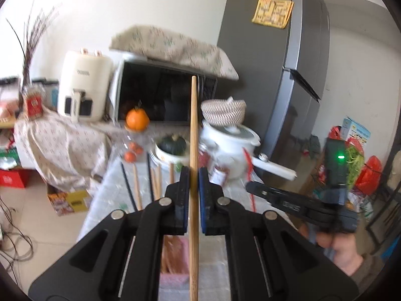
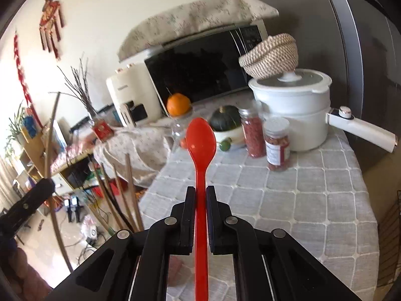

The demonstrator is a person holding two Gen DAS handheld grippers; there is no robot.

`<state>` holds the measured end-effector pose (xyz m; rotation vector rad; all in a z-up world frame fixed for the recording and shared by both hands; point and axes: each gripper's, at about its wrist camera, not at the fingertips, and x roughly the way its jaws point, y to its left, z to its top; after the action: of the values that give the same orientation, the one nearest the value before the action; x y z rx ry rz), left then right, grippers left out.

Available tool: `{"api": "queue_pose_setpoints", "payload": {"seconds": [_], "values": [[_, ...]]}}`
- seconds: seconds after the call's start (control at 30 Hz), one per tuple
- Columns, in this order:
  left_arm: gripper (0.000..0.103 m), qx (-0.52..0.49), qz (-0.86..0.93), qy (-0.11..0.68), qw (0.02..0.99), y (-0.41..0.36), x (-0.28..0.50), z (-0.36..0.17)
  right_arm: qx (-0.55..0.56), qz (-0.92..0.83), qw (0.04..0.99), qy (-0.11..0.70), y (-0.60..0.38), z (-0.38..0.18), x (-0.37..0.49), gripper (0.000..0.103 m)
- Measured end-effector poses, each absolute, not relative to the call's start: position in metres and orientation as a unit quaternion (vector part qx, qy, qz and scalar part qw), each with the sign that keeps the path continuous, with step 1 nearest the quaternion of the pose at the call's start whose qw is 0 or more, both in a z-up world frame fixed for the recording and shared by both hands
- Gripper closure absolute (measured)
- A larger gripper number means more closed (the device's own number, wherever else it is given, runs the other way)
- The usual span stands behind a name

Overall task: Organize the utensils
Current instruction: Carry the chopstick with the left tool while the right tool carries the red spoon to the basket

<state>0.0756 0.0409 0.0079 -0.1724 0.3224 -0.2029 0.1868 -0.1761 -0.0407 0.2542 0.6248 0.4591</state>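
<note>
My left gripper (image 1: 193, 173) is shut on a long wooden chopstick (image 1: 193, 125) that points up and away, above the table. My right gripper (image 2: 200, 190) is shut on a red plastic spoon (image 2: 200, 140), bowl end forward, held above the table. Several wooden and dark chopsticks (image 1: 153, 183) stand upright below and left of the left gripper; they also show in the right wrist view (image 2: 125, 195). The right gripper shows in the left wrist view (image 1: 253, 188), the red spoon (image 1: 249, 170) sticking up from it. The left gripper (image 2: 46, 183) shows at the left of the right wrist view, holding its chopstick (image 2: 51, 130).
The table has a grey quilted cloth (image 2: 313, 195). At its back stand a white pot (image 2: 295, 110) with a woven basket (image 2: 270, 55) on top, two jars (image 2: 277, 145), a green squash in a bowl (image 2: 225, 120) and an orange (image 2: 178, 104). A microwave (image 2: 200, 67) and fridge (image 1: 263, 75) stand behind.
</note>
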Motion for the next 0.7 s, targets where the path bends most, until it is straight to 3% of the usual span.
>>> {"api": "queue_pose_setpoints", "payload": {"seconds": [0.43, 0.7], "values": [[0.095, -0.092, -0.053, 0.061, 0.992, 0.051, 0.076, -0.018, 0.116, 0.296, 0.919, 0.232, -0.133, -0.018, 0.153, 0.095], [0.095, -0.108, -0.037, 0.055, 0.992, 0.05, 0.086, -0.036, 0.111, 0.302, 0.921, 0.221, -0.127, -0.019, 0.145, 0.095]]}}
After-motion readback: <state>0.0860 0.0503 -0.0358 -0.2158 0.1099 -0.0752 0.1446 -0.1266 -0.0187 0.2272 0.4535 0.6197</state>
